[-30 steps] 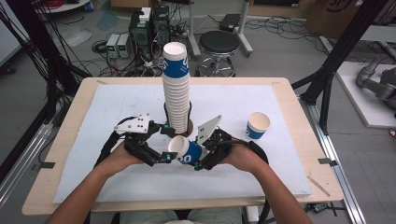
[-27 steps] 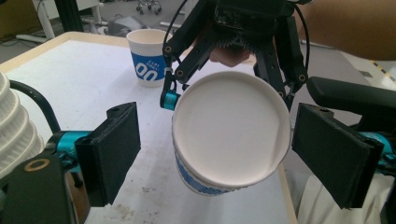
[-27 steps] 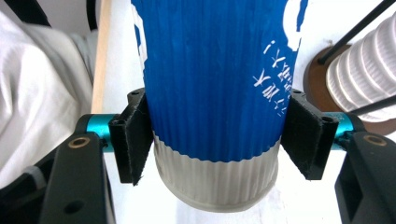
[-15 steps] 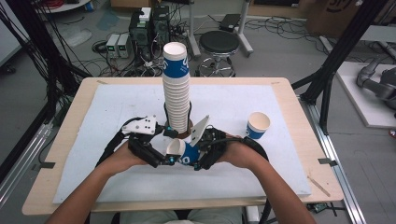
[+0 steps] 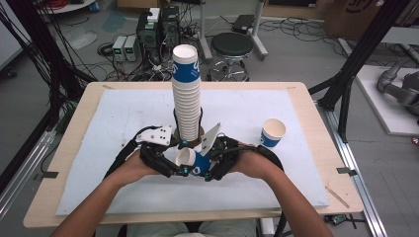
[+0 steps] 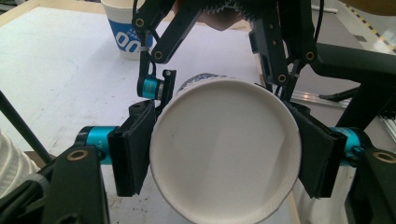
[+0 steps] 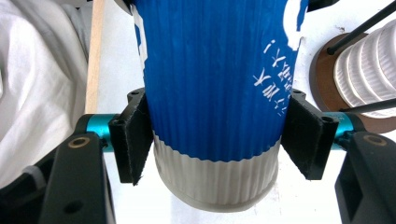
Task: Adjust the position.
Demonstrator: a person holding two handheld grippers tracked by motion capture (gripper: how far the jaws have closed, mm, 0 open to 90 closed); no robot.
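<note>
- Paper cup [image 5: 190,160] lies level above the table mat [image 5: 123,113], in front of the cup stack [image 5: 187,94].
- L gripper [image 6: 224,154]: jaws just closed, pads now on the rim end.
- R gripper [image 7: 215,140]: clamped on the base end.
- Risk: both squeezing may crush the thin wall; uneven pull may slip the cup or knock the stack.

Robotics lab, black frame struts [image 5: 353,74], floor cables [image 5: 133,74], electronics boxes [image 5: 124,48]
</note>
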